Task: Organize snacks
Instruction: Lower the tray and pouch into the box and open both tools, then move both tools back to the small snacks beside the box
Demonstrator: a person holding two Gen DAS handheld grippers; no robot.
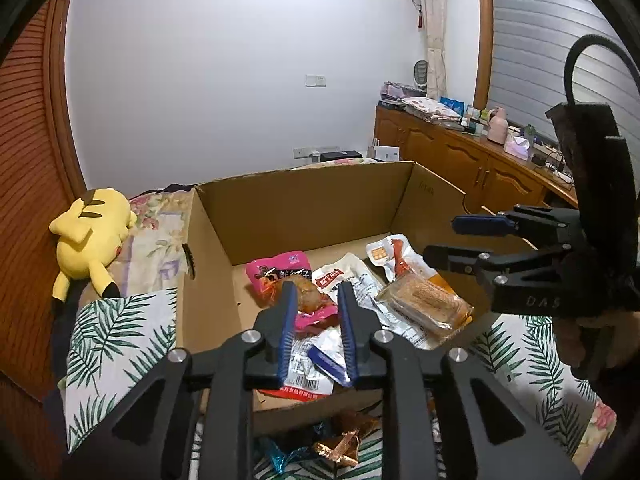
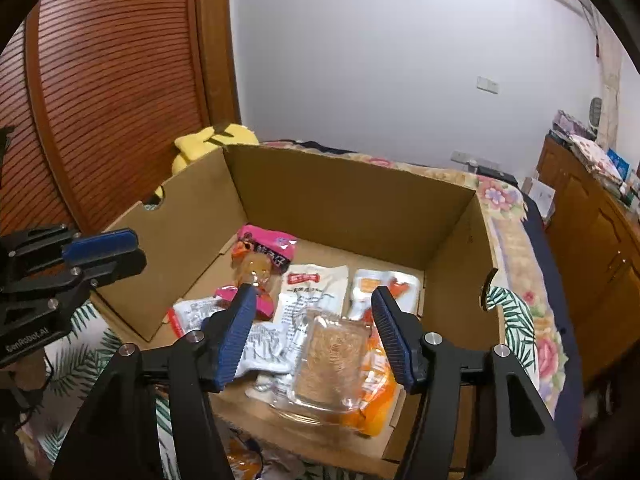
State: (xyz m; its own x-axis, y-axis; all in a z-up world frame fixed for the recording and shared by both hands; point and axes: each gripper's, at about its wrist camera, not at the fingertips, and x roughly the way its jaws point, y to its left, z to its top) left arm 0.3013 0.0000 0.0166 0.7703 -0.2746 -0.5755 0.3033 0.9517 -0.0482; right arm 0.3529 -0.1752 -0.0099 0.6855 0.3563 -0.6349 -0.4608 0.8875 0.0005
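An open cardboard box (image 1: 304,208) (image 2: 352,204) holds several snack packets. My left gripper (image 1: 317,292) (image 2: 136,250) hangs over the box's near left part, open by a narrow gap. Below that gap lie a pink packet (image 1: 280,270) (image 2: 268,248) and a white packet with a barcode (image 1: 308,380); the pads press on neither. My right gripper (image 2: 316,320) (image 1: 452,240) stands wide open above a clear-wrapped brown cake (image 2: 328,360) (image 1: 424,304), without touching it. A white packet with a red label (image 2: 308,288) and a white-and-orange packet (image 2: 380,284) lie further back.
A yellow plush toy (image 1: 92,240) lies left of the box on a floral bedspread (image 2: 516,248). Leaf-patterned cloth (image 1: 116,344) lies under the box's near corners. Foil-wrapped sweets (image 1: 340,444) sit in front of the box. A wooden cabinet (image 1: 460,156) stands at the right.
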